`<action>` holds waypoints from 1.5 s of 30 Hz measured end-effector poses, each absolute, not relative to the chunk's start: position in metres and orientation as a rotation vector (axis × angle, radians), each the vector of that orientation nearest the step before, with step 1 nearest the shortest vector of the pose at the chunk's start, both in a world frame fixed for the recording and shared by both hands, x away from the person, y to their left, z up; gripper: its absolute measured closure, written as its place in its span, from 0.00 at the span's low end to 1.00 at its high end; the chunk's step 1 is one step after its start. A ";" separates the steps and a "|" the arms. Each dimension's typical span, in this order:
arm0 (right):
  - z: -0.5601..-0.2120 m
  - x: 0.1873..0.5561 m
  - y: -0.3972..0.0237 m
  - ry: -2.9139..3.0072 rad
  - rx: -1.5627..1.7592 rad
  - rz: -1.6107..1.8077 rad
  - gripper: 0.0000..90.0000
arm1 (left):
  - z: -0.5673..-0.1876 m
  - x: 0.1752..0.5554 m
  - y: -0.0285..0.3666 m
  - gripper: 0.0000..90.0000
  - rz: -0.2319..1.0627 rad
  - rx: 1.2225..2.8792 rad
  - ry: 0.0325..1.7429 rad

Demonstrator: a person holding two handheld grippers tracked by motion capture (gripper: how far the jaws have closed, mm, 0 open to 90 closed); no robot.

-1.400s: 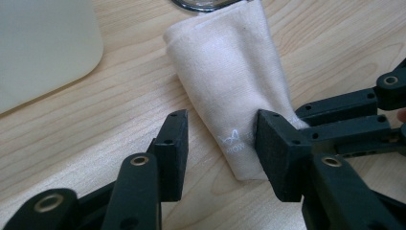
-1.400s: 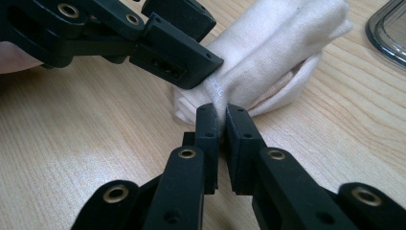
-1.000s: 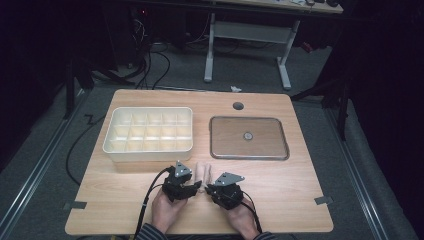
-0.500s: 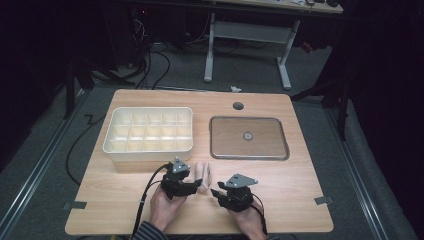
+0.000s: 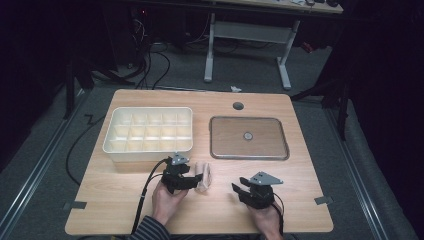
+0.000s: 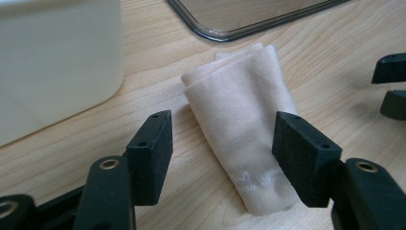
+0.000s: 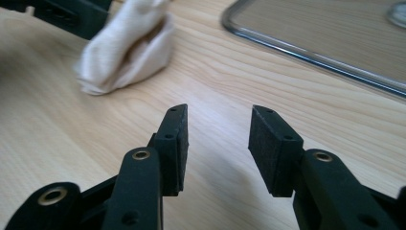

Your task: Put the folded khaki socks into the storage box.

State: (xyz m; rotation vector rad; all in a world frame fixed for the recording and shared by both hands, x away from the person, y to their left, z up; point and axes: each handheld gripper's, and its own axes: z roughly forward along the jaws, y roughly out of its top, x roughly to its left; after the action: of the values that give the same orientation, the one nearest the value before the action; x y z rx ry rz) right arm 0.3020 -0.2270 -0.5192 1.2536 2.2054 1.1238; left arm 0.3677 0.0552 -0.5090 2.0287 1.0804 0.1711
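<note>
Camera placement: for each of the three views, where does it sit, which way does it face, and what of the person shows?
High view: above the person's side, facing forward and down on the table; both hands, left gripper, right gripper.
Left gripper view: on the left gripper, looking along its open jaws, set either side of the folded cloth.
Right gripper view: on the right gripper, looking over bare wood between open jaws.
Shared: the cloth and metal tray appear in all three.

the right gripper (image 7: 218,139) has just been opening its two black jaws, and bare light wooden tabletop (image 7: 225,86) lies between them. a crumpled cream cloth (image 7: 127,50) sits beyond at upper left, a clear-rimmed flat tray (image 7: 325,43) at upper right.
</note>
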 end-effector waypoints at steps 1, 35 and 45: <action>-0.519 0.302 -0.231 2.196 1.259 1.116 0.64 | -0.509 0.368 0.055 0.44 0.171 2.026 1.084; -0.530 0.319 -0.298 2.001 1.423 0.840 0.54 | -0.521 0.392 0.042 0.46 0.051 2.037 1.154; -0.530 0.327 -0.308 1.993 1.510 0.869 0.48 | -0.521 0.391 0.041 0.70 -0.001 2.049 1.076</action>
State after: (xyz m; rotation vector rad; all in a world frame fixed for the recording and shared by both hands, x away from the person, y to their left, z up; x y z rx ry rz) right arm 0.3269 -0.3076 -0.5305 1.5103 1.9935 0.8690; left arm 0.3911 0.0407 -0.5215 2.0491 1.0760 -0.0014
